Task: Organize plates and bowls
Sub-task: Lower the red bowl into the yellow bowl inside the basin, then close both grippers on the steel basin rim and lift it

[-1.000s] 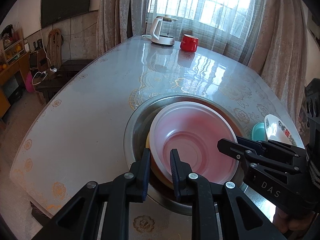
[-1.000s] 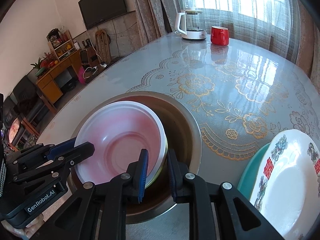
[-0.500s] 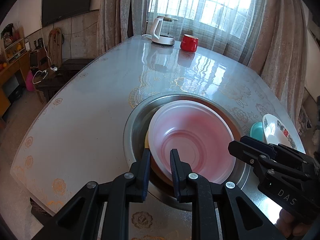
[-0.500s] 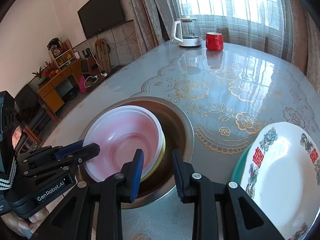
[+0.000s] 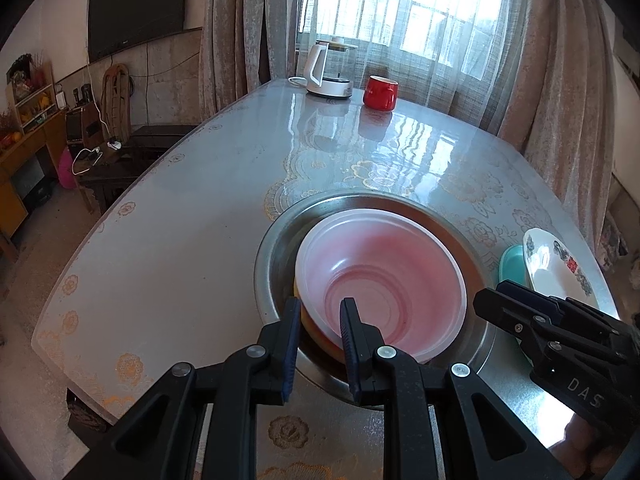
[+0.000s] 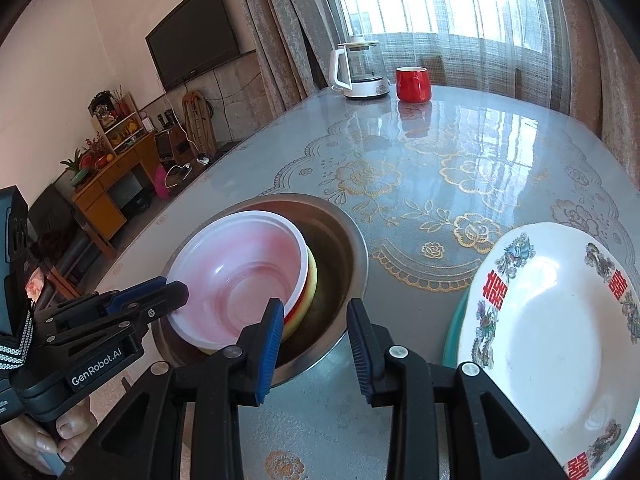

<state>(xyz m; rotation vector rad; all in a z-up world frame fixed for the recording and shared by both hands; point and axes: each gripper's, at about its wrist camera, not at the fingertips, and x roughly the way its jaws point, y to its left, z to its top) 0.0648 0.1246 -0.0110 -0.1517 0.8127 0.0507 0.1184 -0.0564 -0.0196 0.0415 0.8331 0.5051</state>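
A pink plastic bowl (image 5: 384, 280) sits tilted on a yellow bowl (image 6: 311, 280) inside a steel basin (image 5: 484, 336) on the table. My left gripper (image 5: 318, 320) has its jaws around the pink bowl's near rim, with a gap still showing. It also shows in the right wrist view (image 6: 176, 286). My right gripper (image 6: 316, 320) is open and empty, at the basin's near right rim (image 6: 356, 264). It also shows in the left wrist view (image 5: 486, 305). A white patterned plate (image 6: 560, 340) lies on a teal dish (image 5: 510, 262) to the right.
A white kettle (image 5: 326, 70) and a red mug (image 5: 380, 92) stand at the table's far end by the curtained window. The floor, a dark bench and a wooden shelf lie off the table's left edge.
My right gripper has opened wider and pulled back toward me and to the right, off the bowls. My left gripper has stayed at the pink bowl's rim.
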